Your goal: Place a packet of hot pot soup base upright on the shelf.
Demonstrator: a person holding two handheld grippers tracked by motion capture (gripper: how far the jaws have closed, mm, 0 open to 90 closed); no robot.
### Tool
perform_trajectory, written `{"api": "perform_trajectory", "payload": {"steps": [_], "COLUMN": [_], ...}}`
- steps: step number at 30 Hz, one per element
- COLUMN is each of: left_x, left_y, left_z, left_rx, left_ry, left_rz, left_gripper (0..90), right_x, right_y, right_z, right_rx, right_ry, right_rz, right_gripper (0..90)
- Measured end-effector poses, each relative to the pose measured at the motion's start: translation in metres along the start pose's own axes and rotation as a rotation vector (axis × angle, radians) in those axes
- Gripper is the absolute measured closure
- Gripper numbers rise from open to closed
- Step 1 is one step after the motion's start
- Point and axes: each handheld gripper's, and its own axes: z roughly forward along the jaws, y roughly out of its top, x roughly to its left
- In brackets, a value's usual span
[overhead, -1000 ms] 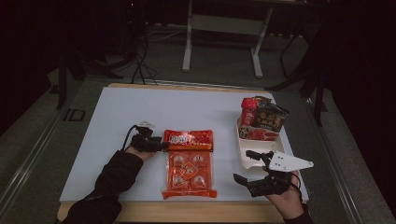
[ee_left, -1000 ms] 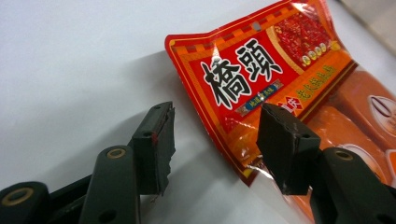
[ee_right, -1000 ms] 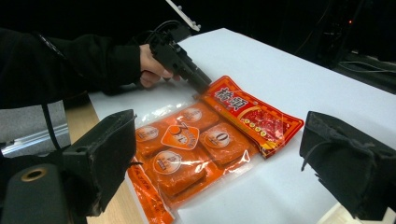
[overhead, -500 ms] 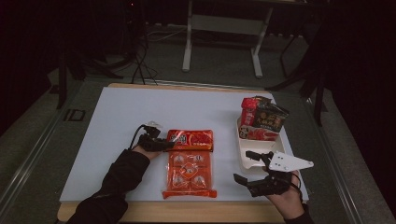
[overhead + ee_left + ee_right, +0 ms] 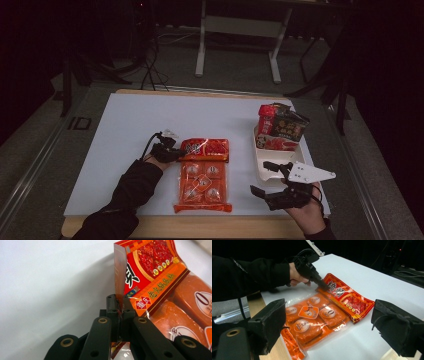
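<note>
Left tongs [image 5: 176, 153] pinching upper left corner of orange-red sachet pack [image 5: 204, 175], flat mid-table [image 5: 125, 125] toward near edge, corner lifted; right tongs [image 5: 267, 180] spread wide, held apart near right-hand near corner, beside white tray [image 5: 270, 167] of packets.

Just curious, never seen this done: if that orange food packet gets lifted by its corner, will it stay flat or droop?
Probably droop: the packet is thin film, and the corner shut in the left gripper already folds upright. The blocks inside look dense, so likely heavy.
</note>
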Motion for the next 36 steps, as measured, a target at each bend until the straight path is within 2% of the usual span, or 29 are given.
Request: {"api": "perform_trajectory", "payload": {"steps": [2,4,14,16,26,32,34,36], "left_x": [-0.001,-0.003,-0.018,-0.020,-0.034,-0.040,-0.044,-0.047], "left_y": [0.002,0.003,0.015,0.018,0.026,0.029,0.029,0.029], "left_z": [-0.003,-0.007,-0.032,-0.038,-0.057,-0.067,-0.070,-0.073], "left_rx": [-0.015,-0.042,-0.115,-0.134,-0.180,-0.206,-0.218,-0.231], "left_ry": [-0.004,-0.003,-0.001,-0.009,-0.018,-0.044,-0.033,-0.038], "left_rz": [-0.013,0.019,0.064,0.059,0.113,0.118,0.145,0.167], "left_gripper": [89.2,89.2,89.4,89.4,89.5,89.5,89.5,89.5], "right_x": [0.000,0.000,-0.001,0.000,-0.002,-0.002,-0.003,-0.003], "right_y": [0.000,0.000,0.001,0.002,0.004,0.005,0.006,0.007], "right_z": [0.000,-0.001,-0.001,-0.001,-0.003,-0.005,-0.006,-0.007], "right_rx": [0.001,0.000,-0.003,-0.005,-0.016,-0.030,-0.033,-0.038], "right_ry": [-0.003,-0.008,-0.013,-0.016,-0.039,-0.061,-0.063,-0.067], "right_rz": [0.001,0.004,0.005,0.000,0.010,0.014,0.020,0.018], "right_gripper": [12.5,12.5,12.5,12.5,12.5,12.6,13.7,13.8]}}
